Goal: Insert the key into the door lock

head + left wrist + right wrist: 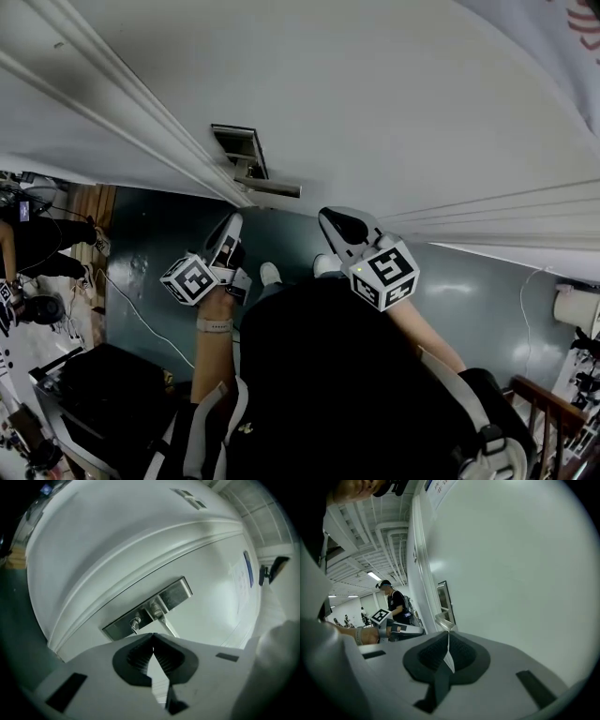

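Your left gripper (153, 637) has its jaws together, nothing held. The lock plate (147, 607) sits at its 12 o'clock on the white door (117, 536), with a small metal stub (135, 623) projecting just beside the handle (161, 618). Cannot tell whether that stub is the key. Your right gripper (448, 634), at 3 o'clock of the left, has jaws likewise closed and empty.

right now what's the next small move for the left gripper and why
Probably open the left gripper and ease toward the small metal stub on the lock plate: its jaws are shut on nothing, the right gripper likewise, and that stub may be the key.
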`<state>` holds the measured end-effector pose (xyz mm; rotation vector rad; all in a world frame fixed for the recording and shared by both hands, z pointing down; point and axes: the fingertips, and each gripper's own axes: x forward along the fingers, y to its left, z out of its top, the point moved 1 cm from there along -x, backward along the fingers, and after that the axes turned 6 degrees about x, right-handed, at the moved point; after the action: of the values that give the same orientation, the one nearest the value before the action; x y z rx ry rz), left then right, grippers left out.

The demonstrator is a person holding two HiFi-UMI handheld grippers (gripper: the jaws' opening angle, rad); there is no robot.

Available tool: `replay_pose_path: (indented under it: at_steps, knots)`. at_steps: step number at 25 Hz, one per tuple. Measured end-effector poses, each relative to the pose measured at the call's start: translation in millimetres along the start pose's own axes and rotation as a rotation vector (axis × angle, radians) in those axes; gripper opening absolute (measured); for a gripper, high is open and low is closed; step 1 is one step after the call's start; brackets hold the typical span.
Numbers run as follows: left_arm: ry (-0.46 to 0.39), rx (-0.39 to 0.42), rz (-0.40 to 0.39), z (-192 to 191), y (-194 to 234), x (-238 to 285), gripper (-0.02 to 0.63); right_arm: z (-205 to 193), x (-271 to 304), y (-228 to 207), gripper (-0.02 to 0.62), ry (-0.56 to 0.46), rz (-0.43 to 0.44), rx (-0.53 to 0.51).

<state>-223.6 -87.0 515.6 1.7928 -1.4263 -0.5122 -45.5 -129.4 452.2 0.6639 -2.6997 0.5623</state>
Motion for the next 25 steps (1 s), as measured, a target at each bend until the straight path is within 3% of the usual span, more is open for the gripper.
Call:
replay_pose_path:
  at_steps: [3, 14, 25]
  knots:
    - [0.005, 0.126, 0.019, 9, -10, -10, 0.009, 5, 5, 9, 0.017, -0.002, 0.030, -0.012]
    - [-0.013, 0.472, 0.114, 37, -44, -50, 0.009, 30, 18, 49, 0.017, -0.019, 0.136, -0.075]
    - [-0.117, 0.729, 0.173, 64, -71, -74, 0.009, 56, 28, 76, 0.017, -0.065, 0.201, -0.198]
